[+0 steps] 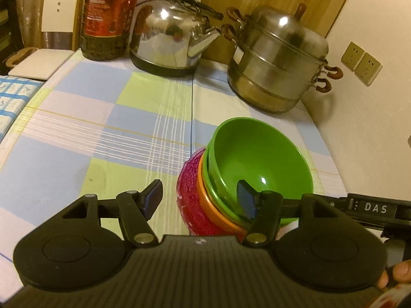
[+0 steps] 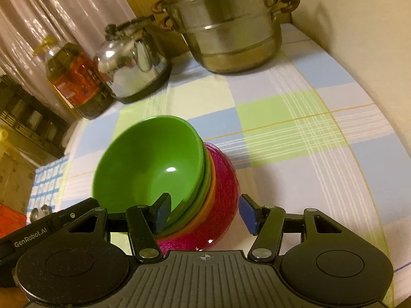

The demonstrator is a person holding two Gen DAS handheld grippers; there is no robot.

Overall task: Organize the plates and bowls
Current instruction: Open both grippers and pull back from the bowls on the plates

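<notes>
A desk [image 1: 102, 133] draped in a blue, green and white checked cloth carries a stack of bowls [image 1: 231, 179] near its front, with an oil bottle [image 1: 108, 18], steel kettle [image 1: 169, 36] and tiered steamer pot [image 1: 277, 61] ranged along the far edge.

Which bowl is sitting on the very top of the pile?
The green bowl. It is the only one whose whole inside shows. Of the orange bowl only a thin rim peeks out under it, and the pink bowl sits at the bottom.
</notes>
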